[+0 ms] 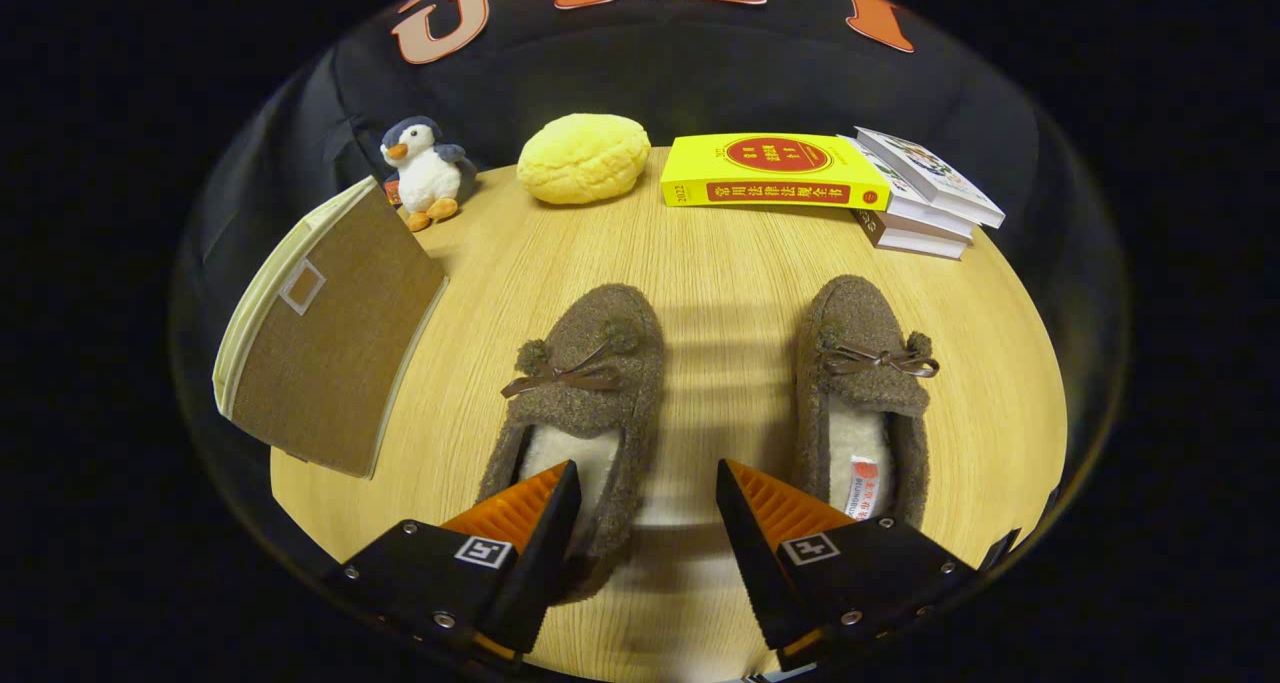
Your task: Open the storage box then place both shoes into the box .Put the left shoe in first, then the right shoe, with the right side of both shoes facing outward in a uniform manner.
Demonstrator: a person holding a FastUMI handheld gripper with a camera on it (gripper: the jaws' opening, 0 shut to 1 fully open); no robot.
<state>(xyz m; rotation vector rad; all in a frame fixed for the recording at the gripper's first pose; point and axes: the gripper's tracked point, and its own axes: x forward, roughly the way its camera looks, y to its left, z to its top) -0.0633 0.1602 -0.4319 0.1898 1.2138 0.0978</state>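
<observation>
Two brown fuzzy slippers with bows and pale lining lie toe-away on the wooden table (720, 253). The left shoe (585, 383) lies with its heel at my left finger, and its right side wall sits in the gap between the fingers. The right shoe (865, 383) lies with its heel just beyond my right finger. My gripper (648, 483) is open, hovering over the heels, pressing on nothing. The brown fabric storage box (330, 348) stands to the left of the left shoe, its lid flap shut, with a small label window on it.
At the table's far edge sit a penguin plush (425, 171), a yellow bun-shaped cushion (583, 157), a yellow book (775, 170) and a stack of books (925, 198). Bare wood stretches between the shoes and those items.
</observation>
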